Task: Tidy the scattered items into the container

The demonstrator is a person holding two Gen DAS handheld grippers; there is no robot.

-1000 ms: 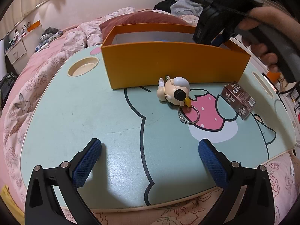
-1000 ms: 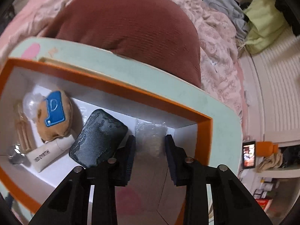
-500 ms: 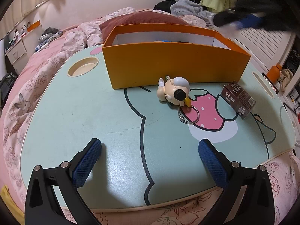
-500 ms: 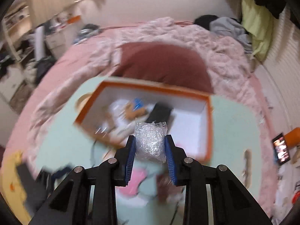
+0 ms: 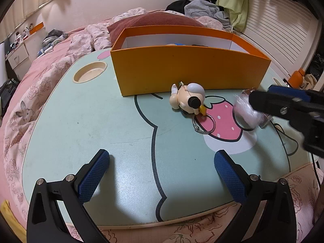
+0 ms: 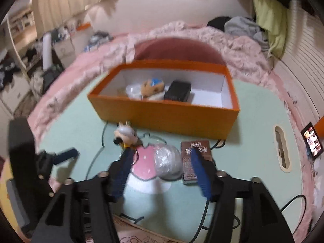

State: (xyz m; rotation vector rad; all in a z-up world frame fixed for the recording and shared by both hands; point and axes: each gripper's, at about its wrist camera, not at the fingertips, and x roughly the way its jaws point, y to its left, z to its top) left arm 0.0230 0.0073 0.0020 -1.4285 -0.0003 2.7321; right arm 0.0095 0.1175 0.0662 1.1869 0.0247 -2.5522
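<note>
The orange box (image 5: 190,73) stands at the back of the mint lap table (image 5: 81,125) and also shows in the right wrist view (image 6: 168,115); it holds a tan plush (image 6: 150,86), a black case (image 6: 178,90) and other small items. A cartoon figure keychain (image 5: 188,99) lies in front of it. A clear plastic wad (image 6: 167,161) lies between the open fingers of my right gripper (image 6: 162,170), loose on the table. A brown packet (image 6: 193,158) lies beside it. My left gripper (image 5: 162,174) is open and empty near the front edge.
A round cup recess (image 5: 90,75) sits at the table's back left, a slot (image 6: 282,149) at its right. A phone (image 6: 311,143) lies right of the table. Pink bedding and a dark red cushion (image 5: 154,20) surround the table. A black cable (image 5: 287,137) trails at the right.
My right gripper came out of the box with the plastic wad, swung down to the table front and opened; the wad now lies loose between its fingers. The left gripper stayed still.
</note>
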